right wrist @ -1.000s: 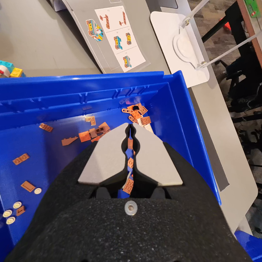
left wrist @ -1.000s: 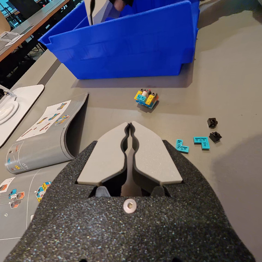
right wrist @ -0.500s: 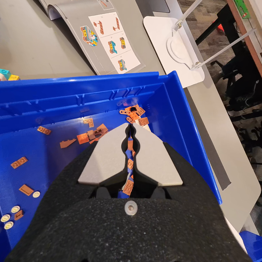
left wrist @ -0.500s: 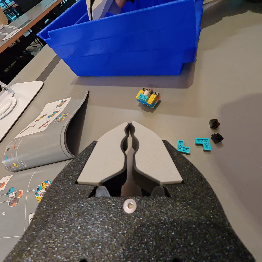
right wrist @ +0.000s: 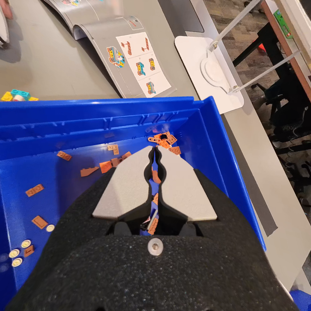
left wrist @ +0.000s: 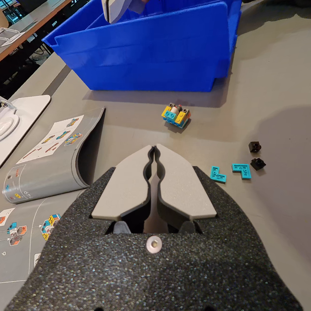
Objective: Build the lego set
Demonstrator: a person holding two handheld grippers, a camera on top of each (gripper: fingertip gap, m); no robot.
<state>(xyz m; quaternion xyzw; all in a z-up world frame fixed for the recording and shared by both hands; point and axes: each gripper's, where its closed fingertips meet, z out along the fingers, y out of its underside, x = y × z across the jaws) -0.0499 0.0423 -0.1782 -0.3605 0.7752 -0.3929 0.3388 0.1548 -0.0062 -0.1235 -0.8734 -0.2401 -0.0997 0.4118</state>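
Observation:
A small yellow, teal and grey lego build (left wrist: 175,116) stands on the grey table in front of a blue bin (left wrist: 151,50). My left gripper (left wrist: 154,147) is shut and empty, a short way in front of the build. Two teal L-shaped plates (left wrist: 218,174) (left wrist: 242,170) and two black bricks (left wrist: 254,146) (left wrist: 257,164) lie to its right. My right gripper (right wrist: 154,148) is shut and empty, above the inside of the blue bin (right wrist: 210,127), over several brown and orange pieces (right wrist: 164,140). The build's top shows past the bin wall (right wrist: 16,95).
An open instruction booklet (left wrist: 50,151) lies at the left, also seen beyond the bin (right wrist: 139,64). A white stand base (right wrist: 210,72) sits near the table edge. Round cream tiles (right wrist: 16,254) lie in the bin's left part. The other gripper's finger shows above the bin (left wrist: 114,10). Tip to tip, the grippers are about 20 cm apart. The left gripper is farther from the white stand base (right wrist: 210,72), some 40 cm, than the right, some 30 cm.
The left gripper has backed off a little from the build. The right gripper has risen and pulled back over the bin, still shut. No piece has been picked up.

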